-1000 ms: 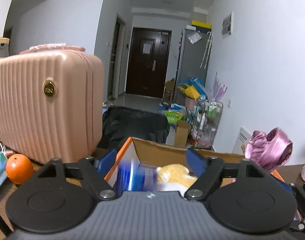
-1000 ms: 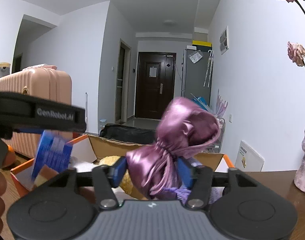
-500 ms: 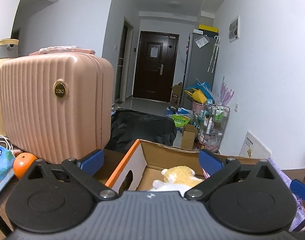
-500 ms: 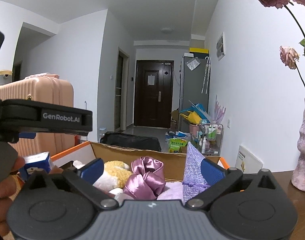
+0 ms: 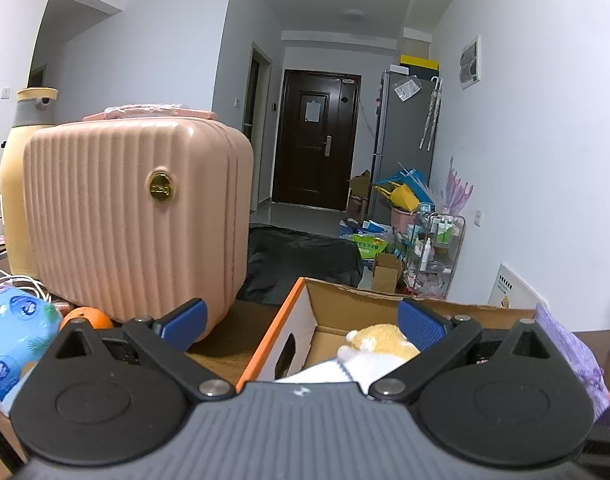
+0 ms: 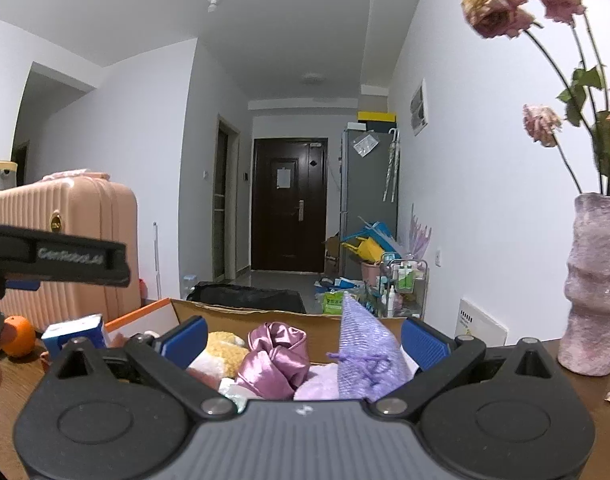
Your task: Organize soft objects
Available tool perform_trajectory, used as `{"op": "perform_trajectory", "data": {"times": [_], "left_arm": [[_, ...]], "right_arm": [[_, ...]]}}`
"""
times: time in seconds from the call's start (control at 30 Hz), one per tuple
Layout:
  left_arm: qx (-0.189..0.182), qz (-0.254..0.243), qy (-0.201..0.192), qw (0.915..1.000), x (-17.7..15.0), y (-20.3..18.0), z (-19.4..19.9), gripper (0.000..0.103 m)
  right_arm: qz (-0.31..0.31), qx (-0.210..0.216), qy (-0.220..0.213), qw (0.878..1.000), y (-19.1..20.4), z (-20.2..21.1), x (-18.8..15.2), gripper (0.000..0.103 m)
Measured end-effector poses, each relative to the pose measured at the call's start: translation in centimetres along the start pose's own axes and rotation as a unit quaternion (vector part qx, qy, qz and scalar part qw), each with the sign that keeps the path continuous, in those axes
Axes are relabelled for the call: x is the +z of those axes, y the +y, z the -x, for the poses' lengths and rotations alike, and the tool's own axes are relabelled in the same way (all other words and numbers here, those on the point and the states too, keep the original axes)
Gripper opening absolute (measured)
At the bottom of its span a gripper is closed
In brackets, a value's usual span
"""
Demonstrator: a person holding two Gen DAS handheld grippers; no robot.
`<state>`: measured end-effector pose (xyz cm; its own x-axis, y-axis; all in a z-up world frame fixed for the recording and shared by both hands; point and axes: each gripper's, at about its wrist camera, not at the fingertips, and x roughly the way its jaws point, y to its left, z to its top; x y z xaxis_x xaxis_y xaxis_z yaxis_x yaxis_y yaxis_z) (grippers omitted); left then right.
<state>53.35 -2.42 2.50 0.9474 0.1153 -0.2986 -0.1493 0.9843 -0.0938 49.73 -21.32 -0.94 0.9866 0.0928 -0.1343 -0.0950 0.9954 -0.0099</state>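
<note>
With my left gripper (image 5: 301, 322) and right gripper (image 6: 303, 336) both spread wide and empty, I count 3 soft items, satin pouch (image 6: 279, 354), yellow plush (image 6: 221, 354) and purple mesh (image 6: 365, 354), in the cardboard box (image 6: 241, 316), leaving possibly the blue pack (image 5: 15, 334) at near left.

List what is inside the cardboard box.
In the cardboard box: a yellow plush toy, a purple satin bundle and a lilac mesh pouch. The gripper hides whatever lies beneath.

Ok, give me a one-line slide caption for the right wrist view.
Open right gripper faces a cardboard box holding a purple satin bundle, a yellow plush toy and a lilac mesh pouch.
</note>
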Motion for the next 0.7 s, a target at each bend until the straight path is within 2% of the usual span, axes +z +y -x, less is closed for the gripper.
{"op": "perform_trajectory", "data": {"times": [0.3,0.7], "left_arm": [[-0.013,-0.016,-0.007,0.9998,-0.9,1.1,4.1,0.103],[-0.023,-0.041,-0.015,0.9988,-3.7,3.5,13.9,0.103]], "right_arm": [[-0.007,-0.017,-0.010,1.000,-0.8,4.6,-0.3,0.103],[-0.008,-0.032,-0.007,0.999,-2.4,14.9,-1.5,0.103]]}}
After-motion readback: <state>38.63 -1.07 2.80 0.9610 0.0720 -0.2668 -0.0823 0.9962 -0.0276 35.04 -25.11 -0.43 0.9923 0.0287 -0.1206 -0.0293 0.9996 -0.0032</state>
